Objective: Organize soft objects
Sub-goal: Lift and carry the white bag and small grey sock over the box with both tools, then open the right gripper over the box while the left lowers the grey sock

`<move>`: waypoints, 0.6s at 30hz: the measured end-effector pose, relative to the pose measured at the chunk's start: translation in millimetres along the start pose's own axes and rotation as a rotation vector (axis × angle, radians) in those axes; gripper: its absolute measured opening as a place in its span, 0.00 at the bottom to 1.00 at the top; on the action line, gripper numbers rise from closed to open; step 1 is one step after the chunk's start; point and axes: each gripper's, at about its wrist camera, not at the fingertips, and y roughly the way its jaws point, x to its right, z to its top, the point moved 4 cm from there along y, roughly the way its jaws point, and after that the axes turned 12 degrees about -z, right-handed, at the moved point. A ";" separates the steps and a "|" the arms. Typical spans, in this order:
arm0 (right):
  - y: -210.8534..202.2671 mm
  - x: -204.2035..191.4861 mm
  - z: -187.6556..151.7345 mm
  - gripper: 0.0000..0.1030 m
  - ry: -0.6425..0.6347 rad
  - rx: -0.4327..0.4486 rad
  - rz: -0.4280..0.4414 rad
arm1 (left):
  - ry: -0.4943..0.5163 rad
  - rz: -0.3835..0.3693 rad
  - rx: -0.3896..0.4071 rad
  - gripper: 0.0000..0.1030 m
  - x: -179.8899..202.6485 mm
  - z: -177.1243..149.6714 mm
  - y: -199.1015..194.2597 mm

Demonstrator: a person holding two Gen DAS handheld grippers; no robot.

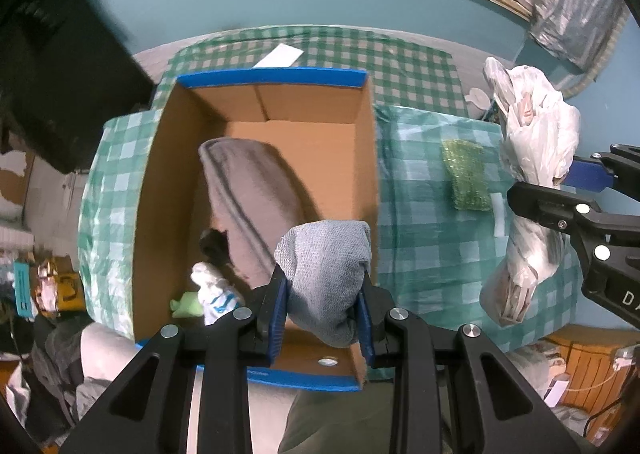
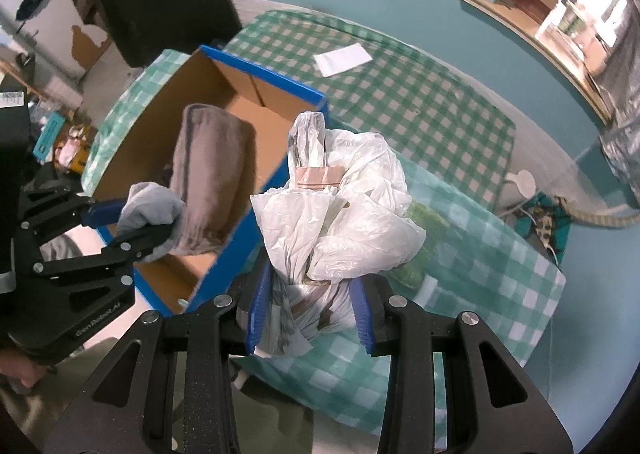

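Note:
My left gripper [image 1: 322, 294] is shut on a grey-blue knitted cloth [image 1: 326, 266] and holds it over the near right corner of an open cardboard box [image 1: 156, 189] with blue edges. Inside the box lie a folded grey towel [image 1: 252, 205], a white-and-blue item [image 1: 212, 290] and a small green piece [image 1: 186, 304]. My right gripper [image 2: 310, 304] is shut on a white plastic bag bundle [image 2: 344, 209], held above the table right of the box. The bundle [image 1: 528, 157] and right gripper [image 1: 560, 189] also show in the left wrist view. The left gripper [image 2: 132, 221] shows in the right wrist view.
A green sparkly scouring pad [image 1: 466, 177] lies on the green checked tablecloth [image 1: 420, 238] right of the box. A white paper [image 2: 342, 58] lies at the table's far side. A dark bulky object [image 1: 60, 65] stands left of the box. Clutter lies on the floor at left.

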 end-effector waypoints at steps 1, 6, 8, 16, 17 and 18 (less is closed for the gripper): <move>0.3 -4.4 2.5 0.35 -0.007 0.001 0.003 | -0.006 0.002 0.001 0.29 -2.1 -0.6 -0.9; 3.4 -22.7 13.2 0.35 -0.037 0.004 0.017 | -0.045 0.012 0.005 0.29 -22.1 -4.2 -4.2; 5.3 -29.2 16.9 0.35 -0.047 0.002 0.021 | -0.058 0.017 0.003 0.29 -29.4 -5.9 -5.1; 13.2 -55.5 32.8 0.35 -0.084 -0.002 0.034 | -0.101 0.029 -0.003 0.29 -57.5 -11.2 -6.0; 14.6 -58.9 34.9 0.35 -0.088 -0.004 0.036 | -0.106 0.030 -0.003 0.29 -61.0 -11.9 -5.8; 15.6 -61.3 36.3 0.35 -0.092 -0.005 0.036 | -0.109 0.031 -0.002 0.29 -63.4 -13.0 -5.7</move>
